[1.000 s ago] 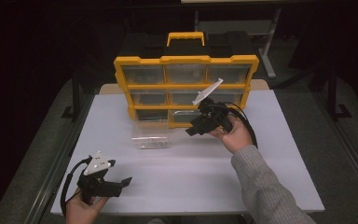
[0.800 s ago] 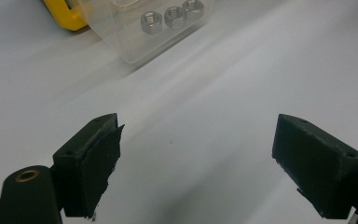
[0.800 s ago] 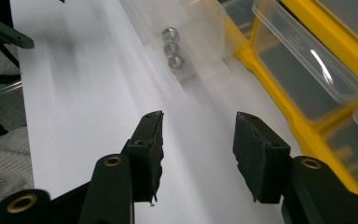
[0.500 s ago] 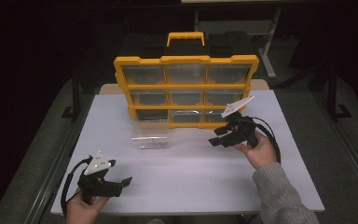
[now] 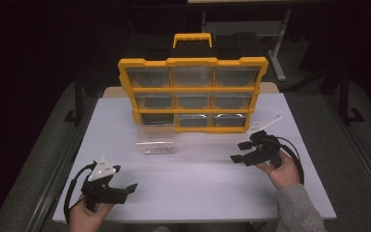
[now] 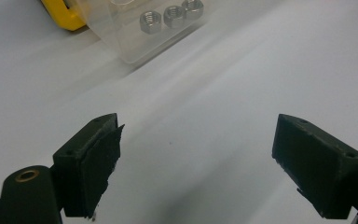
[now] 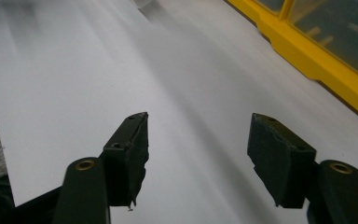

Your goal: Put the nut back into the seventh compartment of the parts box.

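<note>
A yellow drawer organizer point(image 5: 192, 94) with clear drawers and a black top stands at the back of the white table point(image 5: 198, 183). One clear drawer point(image 5: 156, 146) lies pulled out on the table in front of it, with steel nuts point(image 6: 168, 17) inside. My right gripper point(image 5: 240, 152) hovers low at the right, in front of the organizer's lower right corner. Its jaws have just been opening and hold nothing; the right gripper view shows bare table between them point(image 7: 198, 140). My left gripper point(image 5: 128, 189) rests at the front left, open and empty point(image 6: 196, 144), pointing toward the drawer.
The organizer's yellow base point(image 7: 307, 56) runs close along the right of my right gripper. The table's front edge point(image 5: 183, 220) lies just behind both hands. Dark floor and a metal frame point(image 5: 77, 96) surround the table.
My right gripper has moved away from the organizer's front, to the right and down toward the table, and its jaws have spread. The left gripper has stayed put.
</note>
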### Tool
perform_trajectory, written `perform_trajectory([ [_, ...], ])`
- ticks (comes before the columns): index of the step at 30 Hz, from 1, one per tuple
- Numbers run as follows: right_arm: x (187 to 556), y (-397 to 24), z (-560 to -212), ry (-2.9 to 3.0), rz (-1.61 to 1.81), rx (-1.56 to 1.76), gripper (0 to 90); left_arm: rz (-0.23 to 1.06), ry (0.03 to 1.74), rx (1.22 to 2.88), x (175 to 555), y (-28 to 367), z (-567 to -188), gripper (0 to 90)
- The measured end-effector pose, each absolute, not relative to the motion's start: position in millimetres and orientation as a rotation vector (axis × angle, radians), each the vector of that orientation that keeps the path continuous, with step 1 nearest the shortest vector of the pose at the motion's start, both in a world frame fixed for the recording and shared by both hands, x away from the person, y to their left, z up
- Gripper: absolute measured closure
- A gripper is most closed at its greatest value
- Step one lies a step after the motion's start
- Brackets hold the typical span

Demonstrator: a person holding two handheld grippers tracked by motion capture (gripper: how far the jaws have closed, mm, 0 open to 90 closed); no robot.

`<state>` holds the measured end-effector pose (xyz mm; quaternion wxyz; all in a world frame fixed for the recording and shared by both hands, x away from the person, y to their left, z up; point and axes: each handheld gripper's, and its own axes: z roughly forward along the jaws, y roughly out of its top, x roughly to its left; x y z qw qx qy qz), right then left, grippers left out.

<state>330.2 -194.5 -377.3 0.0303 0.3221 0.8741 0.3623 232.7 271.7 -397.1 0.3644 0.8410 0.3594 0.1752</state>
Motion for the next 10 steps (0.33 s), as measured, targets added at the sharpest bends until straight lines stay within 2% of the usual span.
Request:
perform_trajectory([
  [10,313,-204,-387,2.646,1.094,1.005,26.0,0.451,0.920,2.156,233,272,-398,14.5],
])
